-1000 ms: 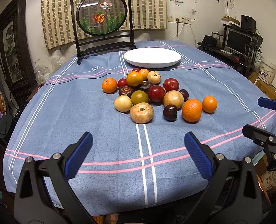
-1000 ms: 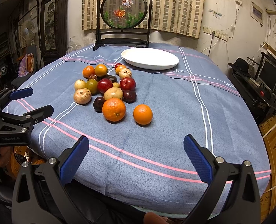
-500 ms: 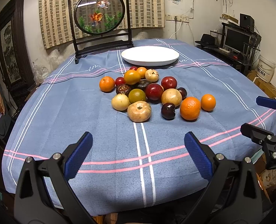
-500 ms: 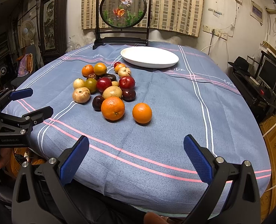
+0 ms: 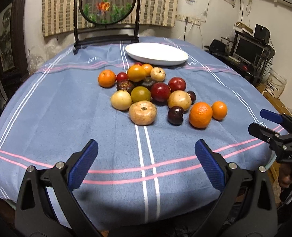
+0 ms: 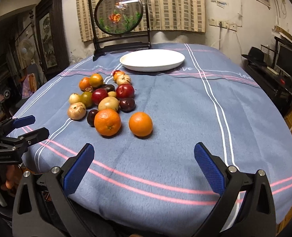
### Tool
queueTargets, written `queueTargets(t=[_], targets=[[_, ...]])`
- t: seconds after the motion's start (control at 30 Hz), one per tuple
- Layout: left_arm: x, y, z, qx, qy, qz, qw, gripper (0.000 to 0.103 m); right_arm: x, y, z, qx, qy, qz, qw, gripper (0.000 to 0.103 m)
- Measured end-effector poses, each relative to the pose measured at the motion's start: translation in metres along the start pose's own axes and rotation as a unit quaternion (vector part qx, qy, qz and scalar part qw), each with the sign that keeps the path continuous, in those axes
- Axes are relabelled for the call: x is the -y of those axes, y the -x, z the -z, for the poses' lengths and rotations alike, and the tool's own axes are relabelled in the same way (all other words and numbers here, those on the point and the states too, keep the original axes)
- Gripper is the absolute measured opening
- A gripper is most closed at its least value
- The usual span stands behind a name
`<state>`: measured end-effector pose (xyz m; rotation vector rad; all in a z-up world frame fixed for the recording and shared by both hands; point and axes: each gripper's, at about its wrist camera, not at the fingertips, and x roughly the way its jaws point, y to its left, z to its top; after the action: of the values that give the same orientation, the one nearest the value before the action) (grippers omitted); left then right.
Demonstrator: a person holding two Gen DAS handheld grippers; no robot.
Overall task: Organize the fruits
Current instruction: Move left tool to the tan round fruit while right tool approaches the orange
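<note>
No job is done yet. All the fruits (image 5: 152, 94) sit in a bunch on the blue cloth (image 5: 67, 118) over the surface, near the middle. The white plate (image 5: 156, 53) behind them has nothing in it. The left gripper (image 5: 146, 164) and the right gripper (image 6: 144, 163) both have their fingers wide apart, holding nothing, near the front edge. Every fruit is waiting.
</note>
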<state>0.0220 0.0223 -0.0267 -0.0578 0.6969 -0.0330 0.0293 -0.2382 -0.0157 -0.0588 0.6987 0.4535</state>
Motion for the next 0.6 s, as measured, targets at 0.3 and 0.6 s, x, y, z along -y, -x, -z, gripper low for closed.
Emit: queueTargets(t=[0.3, 0.6], targets=[[-0.006, -0.025, 0.004, -0.014, 0.003, 0.032, 0.9994, 0.1, 0.016, -0.038, -0.021, -0.031, -0.046, -0.01, 0.998, 0.101], [-0.026, -0.038, 0.0, -0.029, 0.022, 0.05, 0.9981, 0.1, 0.011, -0.06, -0.027, -0.087, -0.01, -0.009, 0.996, 0.068]])
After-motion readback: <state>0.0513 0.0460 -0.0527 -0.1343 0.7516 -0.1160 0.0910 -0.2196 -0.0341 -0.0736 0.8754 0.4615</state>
